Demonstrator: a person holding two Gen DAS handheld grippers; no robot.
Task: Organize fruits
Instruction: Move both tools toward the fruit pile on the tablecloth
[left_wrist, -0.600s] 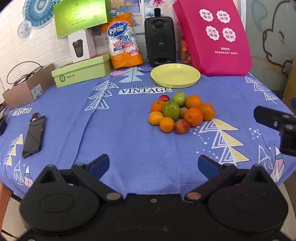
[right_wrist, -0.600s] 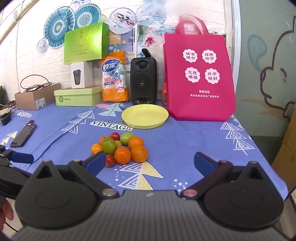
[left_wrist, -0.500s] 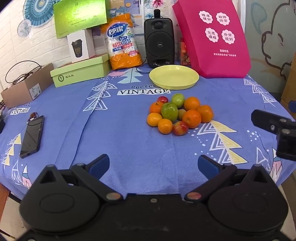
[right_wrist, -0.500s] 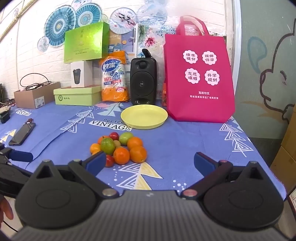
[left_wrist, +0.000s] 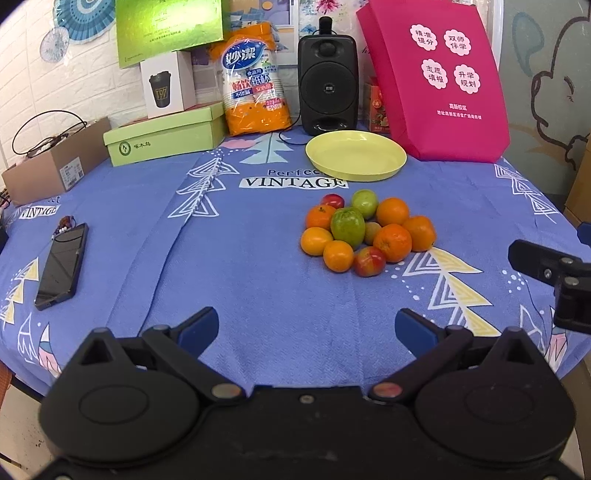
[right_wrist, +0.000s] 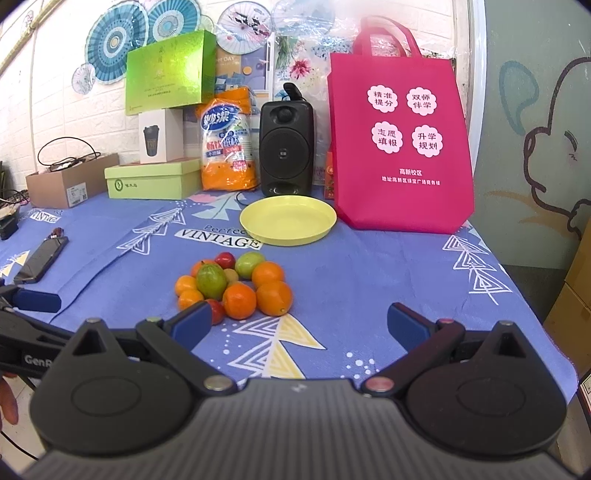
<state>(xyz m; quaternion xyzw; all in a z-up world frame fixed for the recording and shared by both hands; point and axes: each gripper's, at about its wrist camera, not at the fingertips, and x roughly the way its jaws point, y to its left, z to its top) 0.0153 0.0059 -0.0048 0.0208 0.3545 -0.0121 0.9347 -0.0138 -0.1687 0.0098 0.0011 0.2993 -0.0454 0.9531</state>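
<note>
A cluster of fruit (left_wrist: 364, 232) lies on the blue tablecloth: several oranges, green apples and small red fruits. It also shows in the right wrist view (right_wrist: 234, 284). An empty yellow plate (left_wrist: 356, 155) sits just behind the fruit, also in the right wrist view (right_wrist: 288, 220). My left gripper (left_wrist: 306, 328) is open and empty, near the table's front edge, well short of the fruit. My right gripper (right_wrist: 298, 319) is open and empty, just in front of the fruit.
A pink tote bag (left_wrist: 436, 81), a black speaker (left_wrist: 328, 86), an orange pack of paper cups (left_wrist: 255, 79) and green boxes (left_wrist: 166, 134) line the back. A phone (left_wrist: 62, 266) lies at the left. The right gripper's finger (left_wrist: 543, 262) shows at the left view's right edge.
Both grippers have drifted slightly, so the fruit and plate sit a little differently in each view. Both stay open and empty. Nothing on the table has moved.
</note>
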